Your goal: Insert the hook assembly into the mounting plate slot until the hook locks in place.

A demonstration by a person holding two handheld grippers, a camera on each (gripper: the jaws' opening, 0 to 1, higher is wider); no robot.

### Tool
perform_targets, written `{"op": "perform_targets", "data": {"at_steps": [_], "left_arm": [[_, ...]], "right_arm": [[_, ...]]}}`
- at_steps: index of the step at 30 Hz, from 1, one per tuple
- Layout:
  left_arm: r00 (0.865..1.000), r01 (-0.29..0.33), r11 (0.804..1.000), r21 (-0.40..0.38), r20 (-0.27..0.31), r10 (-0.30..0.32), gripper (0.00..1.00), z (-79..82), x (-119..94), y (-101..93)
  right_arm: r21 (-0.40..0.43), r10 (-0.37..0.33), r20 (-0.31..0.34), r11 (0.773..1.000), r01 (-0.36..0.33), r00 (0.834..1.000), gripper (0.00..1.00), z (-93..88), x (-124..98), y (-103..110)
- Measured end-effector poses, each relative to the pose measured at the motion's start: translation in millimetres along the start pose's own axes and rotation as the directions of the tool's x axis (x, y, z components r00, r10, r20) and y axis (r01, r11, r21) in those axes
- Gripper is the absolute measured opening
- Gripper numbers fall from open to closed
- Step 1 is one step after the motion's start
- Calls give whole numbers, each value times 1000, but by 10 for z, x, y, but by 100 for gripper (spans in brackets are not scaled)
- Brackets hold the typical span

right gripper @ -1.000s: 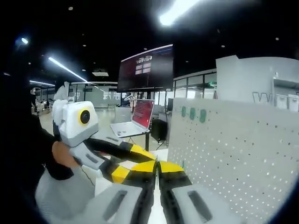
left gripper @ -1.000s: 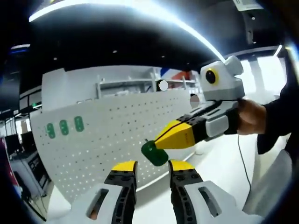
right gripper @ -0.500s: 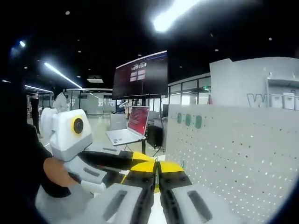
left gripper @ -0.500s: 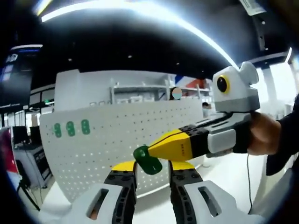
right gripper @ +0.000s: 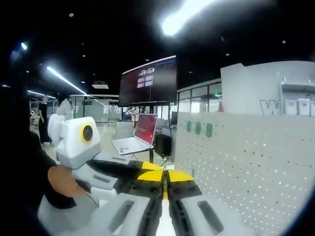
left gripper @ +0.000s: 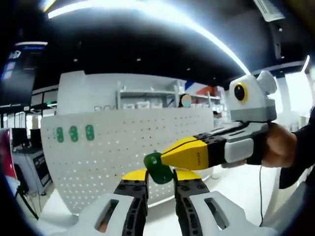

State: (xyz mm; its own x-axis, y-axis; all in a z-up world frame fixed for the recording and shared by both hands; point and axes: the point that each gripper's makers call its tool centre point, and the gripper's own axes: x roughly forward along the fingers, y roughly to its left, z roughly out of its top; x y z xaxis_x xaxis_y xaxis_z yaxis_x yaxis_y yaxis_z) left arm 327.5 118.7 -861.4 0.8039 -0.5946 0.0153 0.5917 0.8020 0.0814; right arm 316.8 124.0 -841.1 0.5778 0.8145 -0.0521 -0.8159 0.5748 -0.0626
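We see the left gripper point(left gripper: 160, 178) nearest, jaws slightly spread, nothing between them. Just above its tips, the right gripper point(left gripper: 165, 160) has its jaws pinching the green hook point(left gripper: 157, 168). Beyond stands the white perforated mounting plate point(left gripper: 113, 147), bearing three green hooks point(left gripper: 74, 133).

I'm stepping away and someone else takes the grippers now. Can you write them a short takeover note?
Right gripper: shut on the green hook, held in the air in front of the white pegboard.
Left gripper: open, jaws just below the hook, gripping nothing.
Three green hooks already sit in a row near the pegboard's upper corner.
Done: hook picked up and brought toward the board.
Left: press it into a slot until it locks. It is not yet in the board.
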Motion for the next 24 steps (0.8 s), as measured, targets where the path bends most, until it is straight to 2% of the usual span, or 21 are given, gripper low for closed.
{"op": "perform_targets", "data": {"at_steps": [10, 24], "left_arm": [[1000, 30, 998, 63, -7, -30, 17, -14, 1, -23], [995, 101, 995, 27, -13, -101, 16, -38, 3, -76]], "right_arm": [[-22, -17, -16, 1000, 17, 1000, 0, -24, -49, 14], [-18, -2, -30, 1000, 1, 1000, 3, -32, -66, 24]]}}
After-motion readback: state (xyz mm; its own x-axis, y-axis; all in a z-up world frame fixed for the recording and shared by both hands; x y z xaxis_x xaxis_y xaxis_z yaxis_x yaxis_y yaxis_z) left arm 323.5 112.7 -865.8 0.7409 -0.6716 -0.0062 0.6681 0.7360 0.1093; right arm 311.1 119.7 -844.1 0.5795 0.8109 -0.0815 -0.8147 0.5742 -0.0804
